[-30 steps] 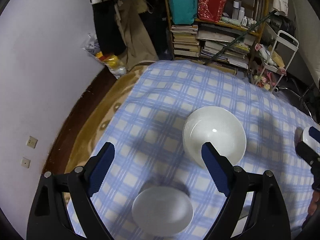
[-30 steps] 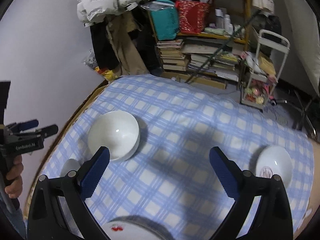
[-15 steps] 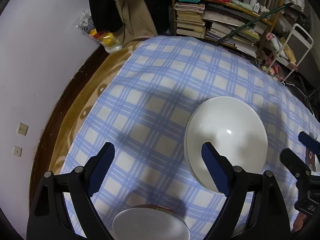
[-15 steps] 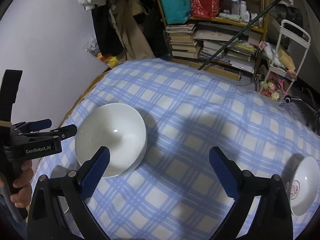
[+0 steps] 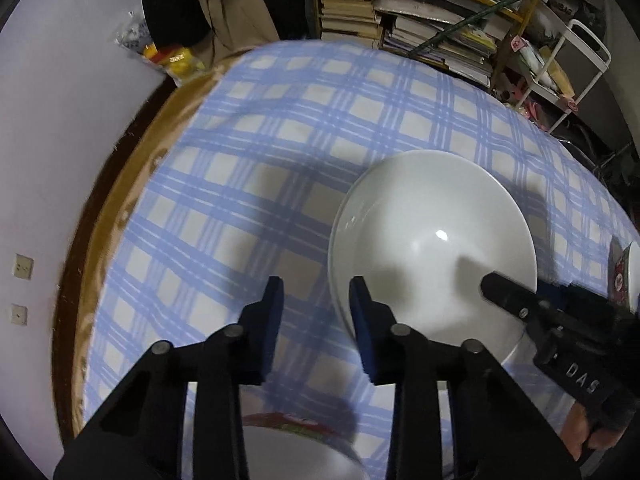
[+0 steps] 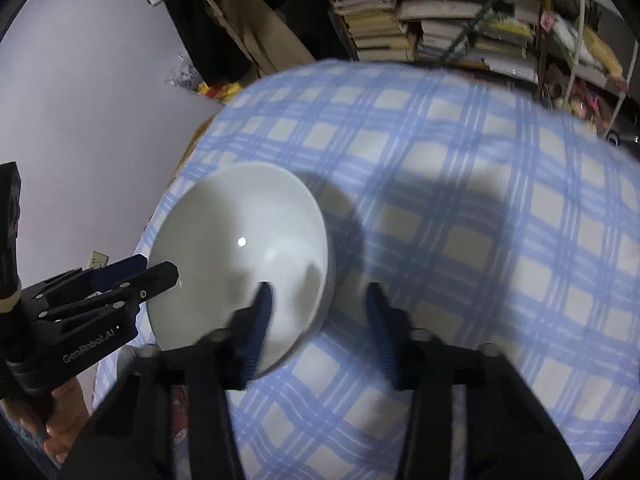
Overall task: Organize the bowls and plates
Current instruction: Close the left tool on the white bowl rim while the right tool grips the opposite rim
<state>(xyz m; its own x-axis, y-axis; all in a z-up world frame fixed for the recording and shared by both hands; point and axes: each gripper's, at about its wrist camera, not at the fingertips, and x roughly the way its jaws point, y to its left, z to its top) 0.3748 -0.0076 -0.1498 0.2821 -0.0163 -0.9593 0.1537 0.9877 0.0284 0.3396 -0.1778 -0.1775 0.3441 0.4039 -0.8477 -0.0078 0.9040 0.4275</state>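
A large white bowl (image 5: 432, 252) sits on the blue checked cloth; it also shows in the right wrist view (image 6: 240, 264). My left gripper (image 5: 316, 308) straddles the bowl's left rim, jaws partly closed with a gap, one finger inside and one outside. My right gripper (image 6: 318, 308) straddles the bowl's right rim, jaws partly closed with a gap, blurred. A smaller bowl with a red pattern (image 5: 296, 448) lies below the left gripper. The edge of another patterned dish (image 5: 624, 276) shows at the far right.
The table's wooden edge (image 5: 104, 216) and a white wall lie to the left. A bookshelf with stacked books (image 5: 424, 28) and a white cart (image 5: 572, 64) stand behind the table. Checked cloth (image 6: 500, 248) stretches to the right of the bowl.
Both grippers moved in to the large bowl and narrowed their jaws from wide open, each now over a side of its rim.
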